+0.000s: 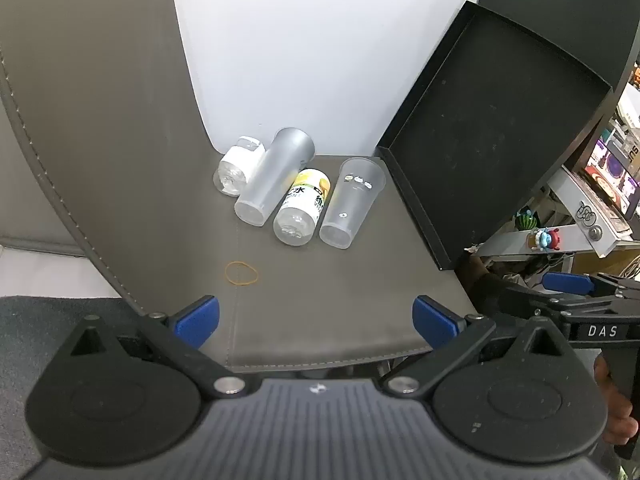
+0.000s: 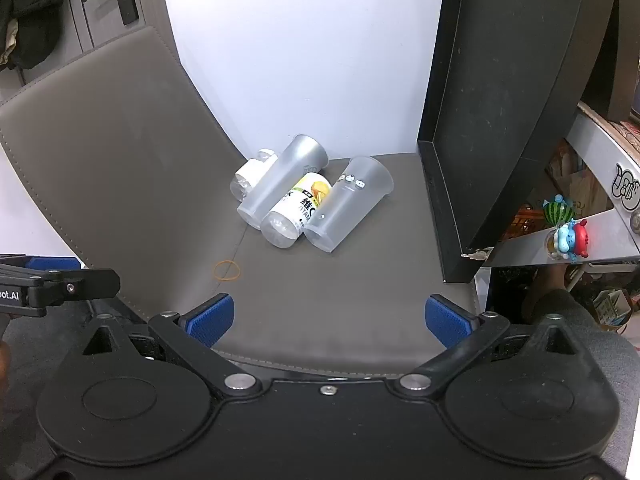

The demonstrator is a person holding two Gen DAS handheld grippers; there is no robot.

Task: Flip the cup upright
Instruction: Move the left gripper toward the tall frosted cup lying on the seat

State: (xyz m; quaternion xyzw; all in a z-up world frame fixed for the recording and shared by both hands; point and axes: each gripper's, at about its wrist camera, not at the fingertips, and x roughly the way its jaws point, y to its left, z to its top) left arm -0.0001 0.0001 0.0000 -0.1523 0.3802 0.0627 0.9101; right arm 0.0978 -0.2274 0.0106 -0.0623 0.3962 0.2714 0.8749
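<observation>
Two frosted clear plastic cups lie on their sides on a grey mat. The left cup rests over a bottle; the right cup bears small stickers. Both point their bases toward me. My left gripper is open and empty, well short of the cups. My right gripper is open and empty too, near the mat's front edge.
A yellow-labelled bottle lies between the cups, a white-labelled one behind the left cup. A rubber band lies in front. A black tray leans at the right.
</observation>
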